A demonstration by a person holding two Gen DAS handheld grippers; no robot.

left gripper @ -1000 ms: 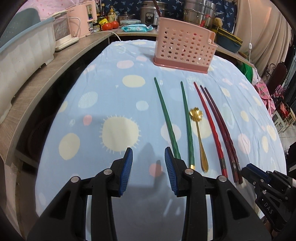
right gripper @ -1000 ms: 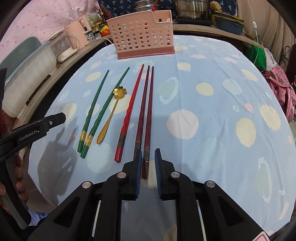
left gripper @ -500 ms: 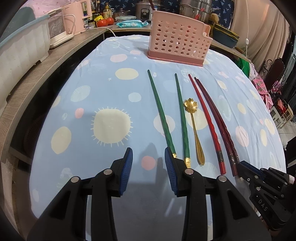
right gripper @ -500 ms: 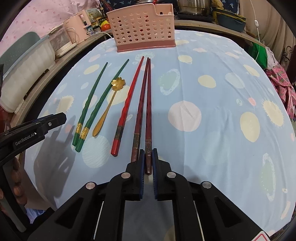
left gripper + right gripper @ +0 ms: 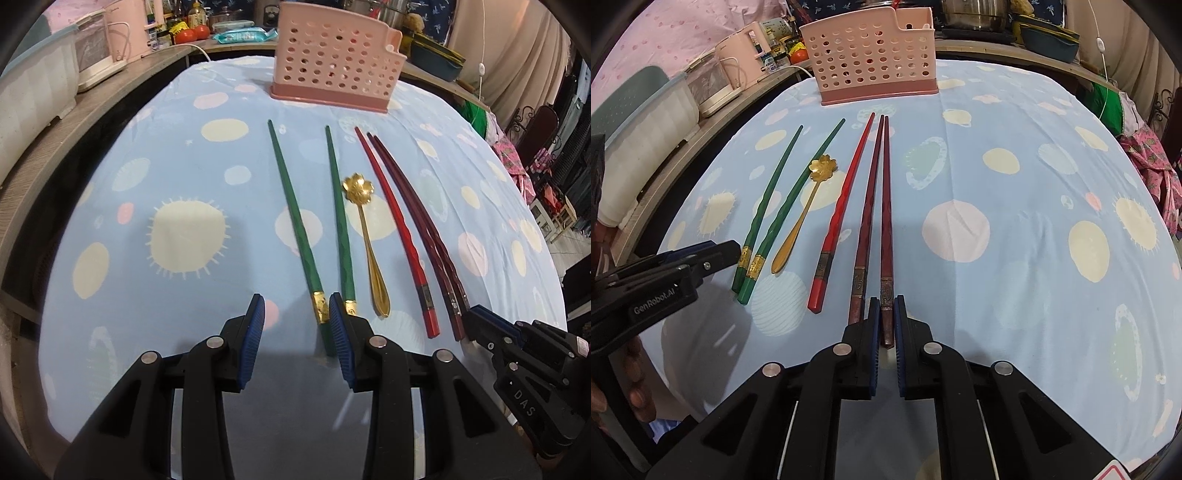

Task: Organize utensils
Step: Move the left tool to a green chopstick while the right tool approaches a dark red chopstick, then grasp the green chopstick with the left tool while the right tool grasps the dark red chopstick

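My right tool [image 5: 885, 325] pinches the end of one dark chopstick [image 5: 886, 206] lying on the tabletop [image 5: 1015, 221]. My left tool [image 5: 295, 332] is spread by the green chopsticks [image 5: 295, 218]. Next I think I lift it into the basket [image 5: 871, 55].

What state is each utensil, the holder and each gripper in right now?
Left gripper: open, over the near end of the left green chopstick.
Right gripper: shut on the rightmost dark red chopstick.
Other dark red chopstick: flat, free.
Bright red chopstick: flat, free.
Right green chopstick: flat, free.
Gold spoon: flat, bowl toward holder.
Pink holder: upright; contents unclear.
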